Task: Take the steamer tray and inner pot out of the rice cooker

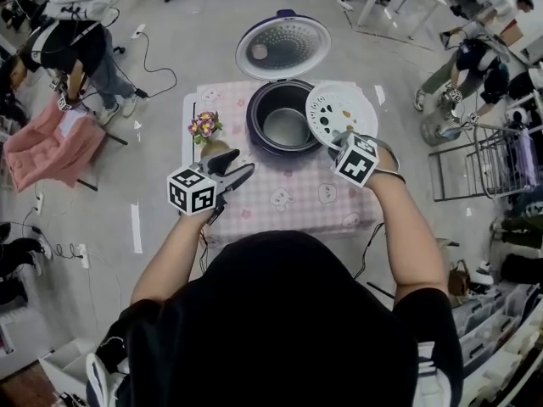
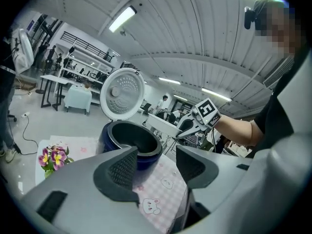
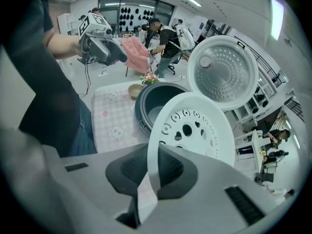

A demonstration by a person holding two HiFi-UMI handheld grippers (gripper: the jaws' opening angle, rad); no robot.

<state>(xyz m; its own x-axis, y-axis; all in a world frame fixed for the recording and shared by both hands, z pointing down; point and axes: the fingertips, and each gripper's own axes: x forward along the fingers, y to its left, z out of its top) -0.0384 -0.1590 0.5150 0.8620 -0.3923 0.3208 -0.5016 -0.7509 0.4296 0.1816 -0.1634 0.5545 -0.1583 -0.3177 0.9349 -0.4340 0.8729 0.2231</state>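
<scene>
Steamer tray (image 1: 340, 108) clamped by rim in right hand-held gripper (image 3: 152, 165).

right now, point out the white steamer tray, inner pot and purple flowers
white perforated steamer tray (image 1: 341, 108), head view, holed centre
dark round inner pot (image 1: 286, 129), head view, its floor
purple and yellow flowers (image 1: 204, 126), head view, blooms

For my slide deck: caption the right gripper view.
Right gripper clamps a white perforated plastic steamer tray by its rim, open dark-blue rice cooker behind it.

One cooker (image 1: 254, 117), one steamer tray (image 1: 339, 108), one flowerpot (image 1: 208, 138).
</scene>
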